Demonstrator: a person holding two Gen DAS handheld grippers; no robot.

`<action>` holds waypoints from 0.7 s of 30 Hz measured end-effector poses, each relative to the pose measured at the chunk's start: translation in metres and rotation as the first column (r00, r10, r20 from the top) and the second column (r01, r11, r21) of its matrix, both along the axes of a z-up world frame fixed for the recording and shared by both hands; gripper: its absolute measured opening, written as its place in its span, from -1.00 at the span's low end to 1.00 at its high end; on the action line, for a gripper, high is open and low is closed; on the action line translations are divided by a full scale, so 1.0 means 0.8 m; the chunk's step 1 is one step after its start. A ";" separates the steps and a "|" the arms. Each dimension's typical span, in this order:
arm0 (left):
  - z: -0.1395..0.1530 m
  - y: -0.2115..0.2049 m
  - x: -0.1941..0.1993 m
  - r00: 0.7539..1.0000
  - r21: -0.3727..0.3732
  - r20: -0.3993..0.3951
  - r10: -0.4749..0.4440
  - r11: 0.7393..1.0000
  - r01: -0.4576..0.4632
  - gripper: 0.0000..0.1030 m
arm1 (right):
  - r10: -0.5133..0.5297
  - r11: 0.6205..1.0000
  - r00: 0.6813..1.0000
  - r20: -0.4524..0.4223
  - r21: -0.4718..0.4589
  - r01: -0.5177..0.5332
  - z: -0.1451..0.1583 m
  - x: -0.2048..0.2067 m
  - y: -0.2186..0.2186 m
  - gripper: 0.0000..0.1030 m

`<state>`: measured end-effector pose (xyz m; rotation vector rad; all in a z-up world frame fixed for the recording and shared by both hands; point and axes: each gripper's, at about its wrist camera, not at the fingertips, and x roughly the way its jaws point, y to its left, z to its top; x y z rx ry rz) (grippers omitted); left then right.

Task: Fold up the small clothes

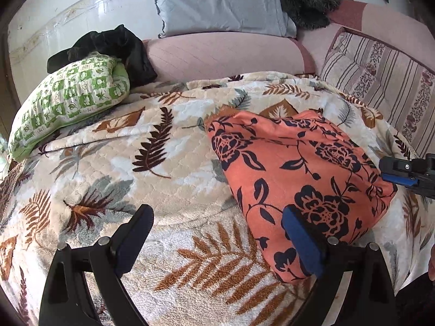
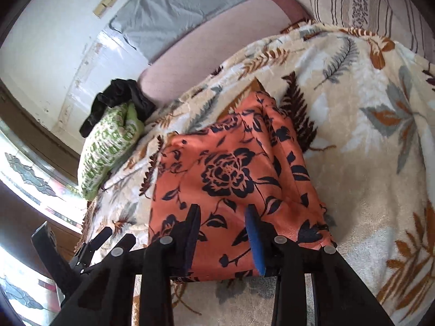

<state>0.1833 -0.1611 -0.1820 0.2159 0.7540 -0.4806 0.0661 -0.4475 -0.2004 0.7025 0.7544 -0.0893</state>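
Bedding fills both views: a cream plush blanket printed with brown and grey fern leaves (image 1: 168,163) covers the bed, and everything else lies on or beyond it. At twelve o'clock in the left wrist view a long dusty-pink bolster (image 1: 223,51) runs across the head of the bed, with a grey-blue pillow (image 1: 220,2) propped behind it against the white wall. A striped floral cushion (image 1: 380,81) sits at two o'clock. At ten o'clock lies a green-and-white patterned pillow (image 1: 68,100), with a black garment (image 1: 114,46) bunched on its far end. None of these touches the task's cloth.

The orange fabric with dark navy roses and leaves (image 1: 299,179) lies on the blanket at about three to four o'clock in the left wrist view — folded over on itself, with soft creases along its far edge. Its long axis runs from the near edge of the bed towards the bolster, slanting slightly.

The left gripper (image 1: 217,241) has its fingers spread wide and holds nothing; its blue-padded finger (image 1: 301,244) sits over the near corner of the orange fabric, the other over bare blanket. The right gripper (image 2: 223,233) hovers over the fabric's near edge, fingers parted, with nothing clamped between them.
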 end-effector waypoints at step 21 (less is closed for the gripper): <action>0.025 0.010 0.004 0.998 -0.033 0.038 0.046 0.998 -0.044 0.86 | -0.106 0.994 0.988 0.109 -0.009 0.108 0.009 0.010 -0.025 0.52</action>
